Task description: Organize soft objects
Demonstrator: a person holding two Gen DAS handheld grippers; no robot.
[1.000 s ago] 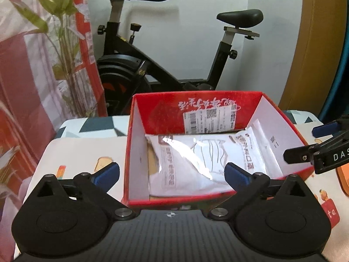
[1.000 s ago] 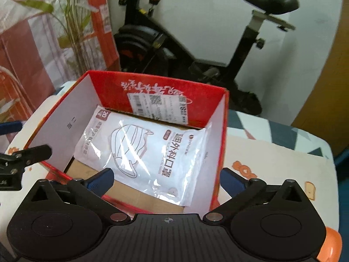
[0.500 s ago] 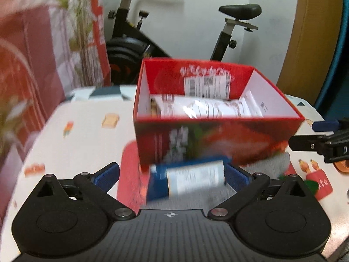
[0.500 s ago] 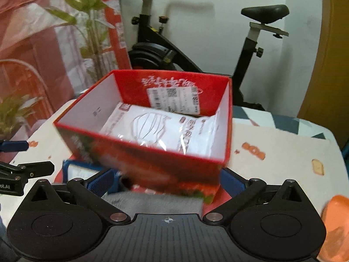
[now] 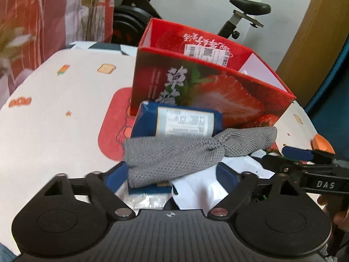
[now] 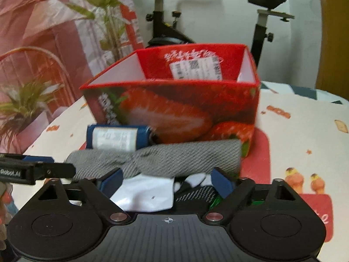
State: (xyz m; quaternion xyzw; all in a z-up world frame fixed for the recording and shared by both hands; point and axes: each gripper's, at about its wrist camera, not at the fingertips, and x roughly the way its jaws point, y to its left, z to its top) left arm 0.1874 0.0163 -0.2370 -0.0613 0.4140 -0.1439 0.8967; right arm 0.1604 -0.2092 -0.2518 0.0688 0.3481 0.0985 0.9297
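A grey knitted cloth lies on the counter just in front of the red strawberry box, its long axis running left to right, parallel to the box's near wall; in the left wrist view its right end rises slightly toward the box's corner. Behind it, touching the box, a blue packet lies with its white label facing up. White fabric sits under the cloth. The left claw stands open, its blue pads either side of the cloth's near edge. The right claw is likewise open, straddling the cloth and gripping nothing.
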